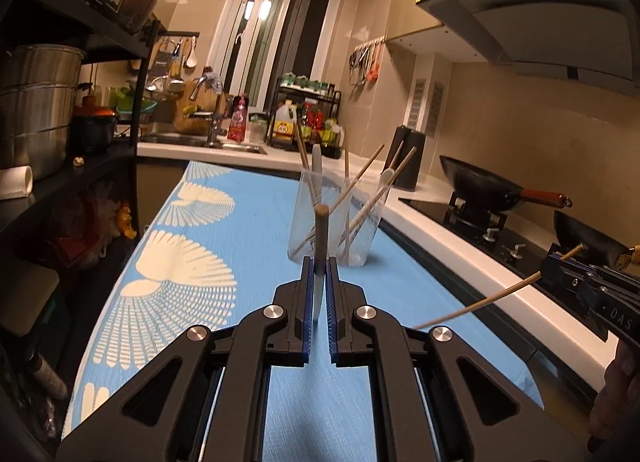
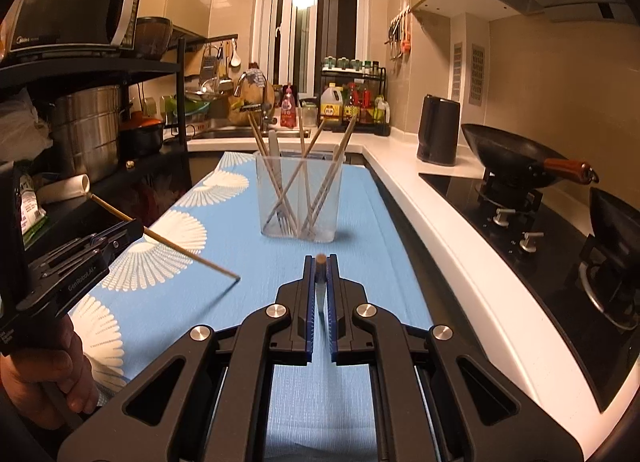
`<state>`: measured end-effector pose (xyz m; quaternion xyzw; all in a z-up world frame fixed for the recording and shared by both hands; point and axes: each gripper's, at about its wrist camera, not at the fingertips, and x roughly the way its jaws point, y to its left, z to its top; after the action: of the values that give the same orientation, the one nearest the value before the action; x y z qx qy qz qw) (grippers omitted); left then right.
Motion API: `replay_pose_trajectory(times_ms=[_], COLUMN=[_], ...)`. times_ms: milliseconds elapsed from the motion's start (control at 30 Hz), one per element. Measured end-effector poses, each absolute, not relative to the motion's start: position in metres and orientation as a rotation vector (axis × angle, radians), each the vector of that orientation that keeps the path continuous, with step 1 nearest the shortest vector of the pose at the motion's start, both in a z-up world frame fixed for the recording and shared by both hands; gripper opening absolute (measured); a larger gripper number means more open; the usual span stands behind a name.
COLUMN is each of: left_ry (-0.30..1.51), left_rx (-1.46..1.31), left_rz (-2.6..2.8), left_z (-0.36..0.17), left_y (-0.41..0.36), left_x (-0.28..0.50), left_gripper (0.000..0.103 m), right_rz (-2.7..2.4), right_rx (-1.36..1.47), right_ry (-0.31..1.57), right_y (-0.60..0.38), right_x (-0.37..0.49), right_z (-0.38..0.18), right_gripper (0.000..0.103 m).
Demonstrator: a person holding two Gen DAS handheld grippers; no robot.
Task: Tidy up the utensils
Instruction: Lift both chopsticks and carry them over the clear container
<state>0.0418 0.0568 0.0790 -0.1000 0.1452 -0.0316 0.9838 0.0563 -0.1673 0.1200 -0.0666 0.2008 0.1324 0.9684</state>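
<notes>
Holding one chopstick point(image 1: 321, 229) in left gripper point(image 1: 319, 262), another point(image 2: 320, 262) in right gripper point(image 2: 320, 262), near holder point(image 2: 300, 197) on table point(image 2: 380, 221).

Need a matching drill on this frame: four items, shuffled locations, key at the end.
Items:
1. clear cup
2. wok
3. black kettle
4. chopstick

Places:
A. on the stove burner
B. clamped in the left tool
C. standing on the blue cloth
D. on the white counter

Pairs: 1-C, 2-A, 3-D, 4-B
</notes>
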Motion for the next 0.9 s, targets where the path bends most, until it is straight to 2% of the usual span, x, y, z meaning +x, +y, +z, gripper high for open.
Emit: replay_pose_trajectory(times_ms=[333,900], left_ry=[0.297,0.466], left_rx=[-0.263,-0.224], left_rz=[-0.095,-0.164], left_z=[0.1,0.198], left_y=[0.068,0.1], left_x=[0.047,0.142], left_gripper=[0.006,0.006], right_rz=[0.295,0.38], right_rx=[-0.091,-0.024], right_ry=[0.4,0.405], right_y=[-0.169,-0.152], right_x=[0.071,0.174], right_z=[0.143,0.215], right_gripper=[0.005,0.005])
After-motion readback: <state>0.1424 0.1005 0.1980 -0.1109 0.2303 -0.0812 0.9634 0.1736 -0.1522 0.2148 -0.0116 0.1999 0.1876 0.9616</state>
